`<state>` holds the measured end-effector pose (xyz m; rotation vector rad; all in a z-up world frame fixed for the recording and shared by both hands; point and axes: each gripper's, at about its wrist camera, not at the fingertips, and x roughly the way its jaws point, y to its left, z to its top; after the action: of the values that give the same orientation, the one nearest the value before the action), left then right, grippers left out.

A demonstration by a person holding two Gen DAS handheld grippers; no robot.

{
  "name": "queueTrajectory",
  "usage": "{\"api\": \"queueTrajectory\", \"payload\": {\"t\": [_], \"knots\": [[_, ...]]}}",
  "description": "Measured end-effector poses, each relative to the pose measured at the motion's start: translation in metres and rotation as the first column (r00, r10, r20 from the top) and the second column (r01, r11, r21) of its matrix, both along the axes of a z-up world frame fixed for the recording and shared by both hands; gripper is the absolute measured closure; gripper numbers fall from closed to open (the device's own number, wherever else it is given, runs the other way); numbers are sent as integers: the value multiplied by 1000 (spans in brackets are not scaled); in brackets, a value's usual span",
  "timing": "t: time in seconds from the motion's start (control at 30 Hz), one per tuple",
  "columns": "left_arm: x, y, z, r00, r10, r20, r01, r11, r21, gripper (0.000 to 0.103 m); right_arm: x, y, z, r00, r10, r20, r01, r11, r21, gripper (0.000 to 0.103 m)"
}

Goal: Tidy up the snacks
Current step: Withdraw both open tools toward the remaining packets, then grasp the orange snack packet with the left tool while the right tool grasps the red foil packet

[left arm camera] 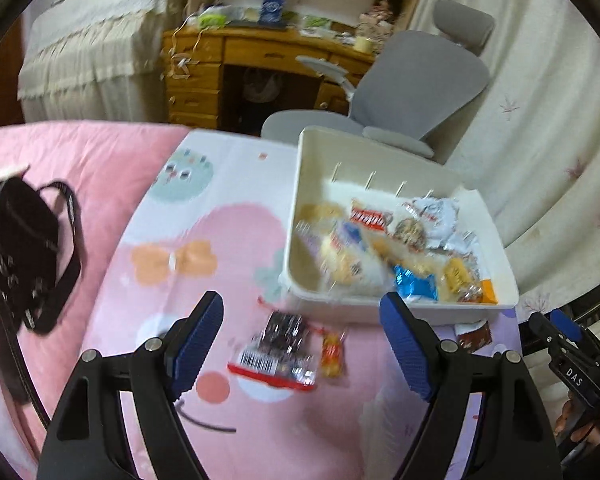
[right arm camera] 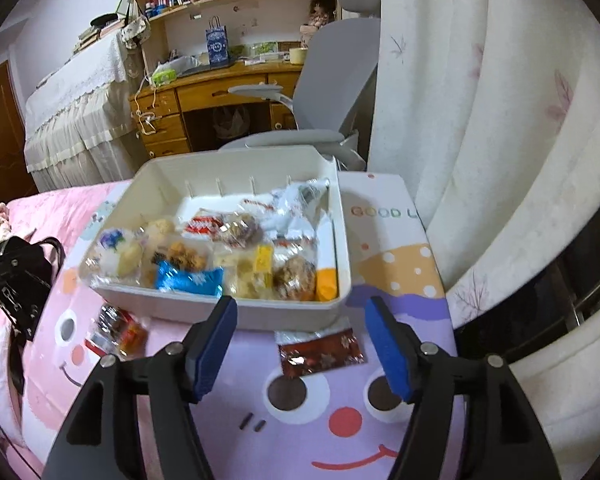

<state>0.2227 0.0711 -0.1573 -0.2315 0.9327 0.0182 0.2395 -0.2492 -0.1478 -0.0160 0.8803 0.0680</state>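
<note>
Left wrist view: the left gripper [left arm camera: 302, 346] hangs wide open and empty, straddling a barcode-labelled snack pack [left arm camera: 278, 354] and a small orange packet [left arm camera: 332, 354] lying just short of the white bin [left arm camera: 404, 312]. Best to take one packet squarely, lift it over the near wall, and leave its neighbour. The right gripper [right arm camera: 300, 346], also open and empty, frames a brown sachet [right arm camera: 320, 350] touching the bin's front. Blur probably hides the labels.

Bin [right arm camera: 342, 240] on the mat [right arm camera: 400, 320], packed with snacks [right arm camera: 228, 256]; one packet [right arm camera: 320, 350] just before it at 6 o'clock; two packets [left arm camera: 276, 354] at 7 o'clock; bag [left arm camera: 20, 248] at 9 o'clock; chair [right arm camera: 332, 60] behind.
</note>
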Motion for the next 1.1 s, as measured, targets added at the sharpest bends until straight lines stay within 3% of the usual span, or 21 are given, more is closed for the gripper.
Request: {"api": "queueTrajectory", "payload": {"t": [0.43,0.8,1.1], "knots": [[-18,-20,-80,989,36,-141,-44,998,-55,24,-7,-16,-67,999,0,-46,-1,1000,-8,30],[5,-48,-103,987,31,-159,-53,989,-139,24,6,-21,-103,997,41,-68,-41,999,-3,23],[16,-66,-118,982,88,-169,-111,985,-131,27,20,-20,-121,995,83,-55,-84,996,-28,21]]}}
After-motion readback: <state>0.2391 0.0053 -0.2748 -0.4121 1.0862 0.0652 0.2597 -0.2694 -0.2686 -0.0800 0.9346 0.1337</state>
